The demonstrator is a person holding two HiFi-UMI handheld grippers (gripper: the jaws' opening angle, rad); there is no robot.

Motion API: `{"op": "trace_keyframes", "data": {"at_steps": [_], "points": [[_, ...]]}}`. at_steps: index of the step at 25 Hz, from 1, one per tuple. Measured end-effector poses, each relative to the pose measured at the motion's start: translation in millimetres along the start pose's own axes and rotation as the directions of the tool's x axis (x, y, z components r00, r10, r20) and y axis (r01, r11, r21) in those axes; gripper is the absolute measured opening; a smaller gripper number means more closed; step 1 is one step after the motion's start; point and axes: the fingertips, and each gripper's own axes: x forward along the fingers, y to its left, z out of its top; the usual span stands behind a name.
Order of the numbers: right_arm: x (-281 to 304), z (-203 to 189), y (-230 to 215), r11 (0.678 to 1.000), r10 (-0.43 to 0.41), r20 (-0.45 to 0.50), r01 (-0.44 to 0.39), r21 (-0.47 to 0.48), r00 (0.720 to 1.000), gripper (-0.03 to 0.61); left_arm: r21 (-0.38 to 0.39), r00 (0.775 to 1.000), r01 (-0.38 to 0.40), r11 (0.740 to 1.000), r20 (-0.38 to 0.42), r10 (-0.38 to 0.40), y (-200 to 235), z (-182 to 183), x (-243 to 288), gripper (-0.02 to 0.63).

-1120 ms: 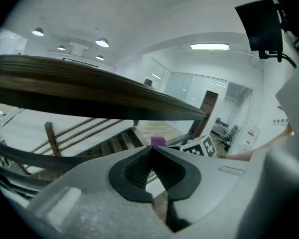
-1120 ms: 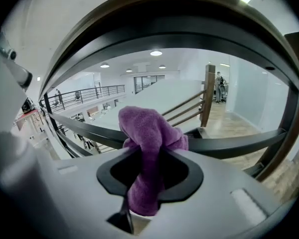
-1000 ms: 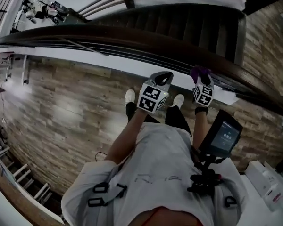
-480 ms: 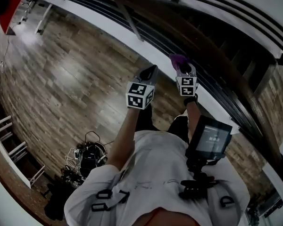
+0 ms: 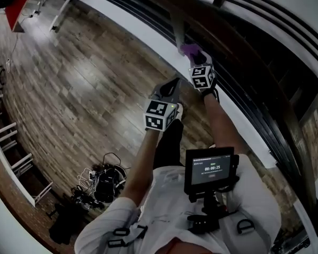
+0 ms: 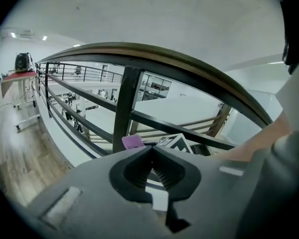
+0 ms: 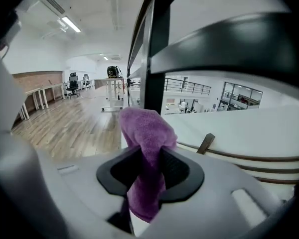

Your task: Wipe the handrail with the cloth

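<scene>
We see a purple cloth (image 7: 147,128) in the right gripper (image 7: 150,152), whose body is grey with black jaw pads. The left gripper (image 6: 151,151) is grey too, and its cube (image 5: 160,115) bears black-and-white square markers. The handrail (image 6: 154,54) is dark brown above black posts (image 6: 123,108). The floor (image 5: 79,83) shows brown wood planks.

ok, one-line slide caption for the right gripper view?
Right gripper shut on a purple cloth, held close to a dark railing post.
</scene>
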Motion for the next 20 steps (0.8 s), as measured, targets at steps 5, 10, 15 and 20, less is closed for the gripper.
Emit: {"op": "trace_keyframes", "data": {"at_steps": [5, 10, 15, 20], "points": [[52.8, 12.2, 9.4, 1.000, -0.012, -0.035, 0.013, 0.017, 0.999, 0.101, -0.018, 1.000, -0.001, 1.000, -0.030, 0.001, 24.9, -13.3, 1.8, 0.000], [65.2, 6.8, 11.0, 1.000, 0.000, -0.093, -0.001, -0.013, 0.996, 0.107, -0.032, 0.999, 0.017, 0.999, -0.051, -0.018, 20.5, -23.3, 2.7, 0.000], [61.5, 2.6, 11.7, 0.999, 0.034, -0.126, -0.037, -0.026, 0.991, 0.097, -0.042, 0.995, 0.049, 0.998, -0.080, -0.052, 5.0, -38.5, 8.8, 0.000], [42.1, -13.0, -2.9, 1.000, 0.015, -0.149, -0.018, -0.021, 0.989, 0.097, -0.048, 0.993, 0.078, 0.996, -0.084, -0.082, -19.5, -43.5, 11.3, 0.000]]}}
